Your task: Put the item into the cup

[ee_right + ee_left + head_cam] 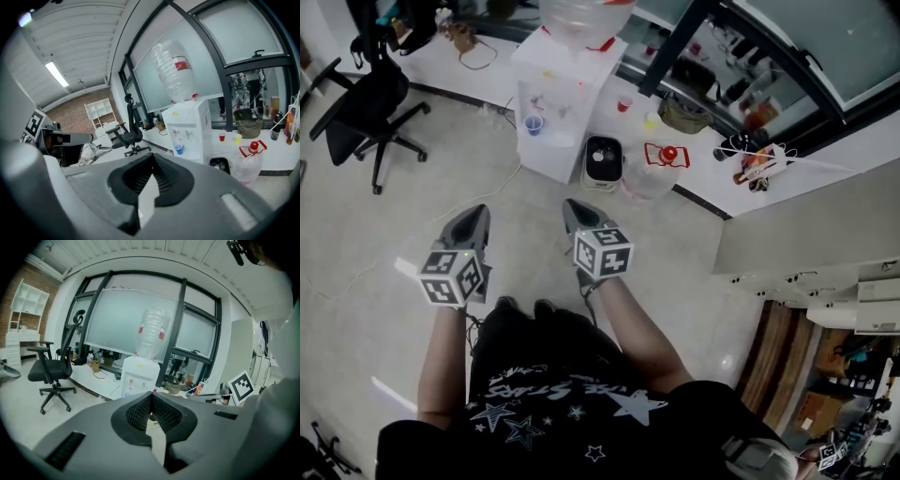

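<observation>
I hold both grippers at waist height over the floor, far from any cup. The left gripper (pixel 477 214) (pixel 151 395) is shut, its jaws meeting with nothing between them. Beside it, the right gripper (pixel 573 205) (pixel 152 158) is shut and empty too. A blue cup (pixel 533 124) (pixel 178 148) stands in the tray of a white water dispenser (pixel 559 101) (pixel 189 123) ahead. On the white ledge behind it stand a red cup (pixel 624 103) (pixel 222 137) and a yellow cup (pixel 652 120) (pixel 237 138). I cannot tell which thing is the item.
A black bin (pixel 602 160) and a clear water jug with a red cap (pixel 657 165) (pixel 248 161) sit on the floor right of the dispenser. A black office chair (pixel 367 111) (pixel 50 371) stands at the left. A white counter (pixel 797 211) runs along the right.
</observation>
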`<state>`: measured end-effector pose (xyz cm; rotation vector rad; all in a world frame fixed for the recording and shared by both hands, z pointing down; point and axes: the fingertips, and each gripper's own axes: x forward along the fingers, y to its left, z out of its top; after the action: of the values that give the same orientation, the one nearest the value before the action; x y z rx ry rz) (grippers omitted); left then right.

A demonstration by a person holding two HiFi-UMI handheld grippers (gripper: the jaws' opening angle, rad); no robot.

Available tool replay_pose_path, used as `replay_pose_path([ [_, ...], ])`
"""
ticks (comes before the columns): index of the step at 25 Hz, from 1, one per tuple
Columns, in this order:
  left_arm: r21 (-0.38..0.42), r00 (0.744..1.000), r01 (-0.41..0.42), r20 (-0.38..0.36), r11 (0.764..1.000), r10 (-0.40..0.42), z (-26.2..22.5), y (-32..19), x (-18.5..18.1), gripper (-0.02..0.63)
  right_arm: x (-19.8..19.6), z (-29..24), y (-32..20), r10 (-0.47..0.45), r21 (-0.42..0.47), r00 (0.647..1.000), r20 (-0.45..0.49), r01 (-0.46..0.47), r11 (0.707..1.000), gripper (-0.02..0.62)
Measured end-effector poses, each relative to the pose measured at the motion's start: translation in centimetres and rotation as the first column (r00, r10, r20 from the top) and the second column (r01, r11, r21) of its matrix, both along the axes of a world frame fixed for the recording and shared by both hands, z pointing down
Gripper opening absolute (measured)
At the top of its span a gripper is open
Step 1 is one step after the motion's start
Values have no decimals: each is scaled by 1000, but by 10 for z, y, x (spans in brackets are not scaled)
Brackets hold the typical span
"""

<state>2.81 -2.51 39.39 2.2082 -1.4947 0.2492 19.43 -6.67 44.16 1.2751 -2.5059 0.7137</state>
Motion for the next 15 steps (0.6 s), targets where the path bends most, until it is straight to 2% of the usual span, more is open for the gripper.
replay_pose_path([
  [11, 6, 999, 4, -38, 1000, -4, 1, 37, -14, 6, -23, -7, 46, -66, 11, 997, -27, 66, 998, 0],
  [15, 14, 999, -20, -50, 1000, 20, -3, 60, -23, 6, -29, -12, 68, -43, 15, 998, -43, 44, 999, 0],
])
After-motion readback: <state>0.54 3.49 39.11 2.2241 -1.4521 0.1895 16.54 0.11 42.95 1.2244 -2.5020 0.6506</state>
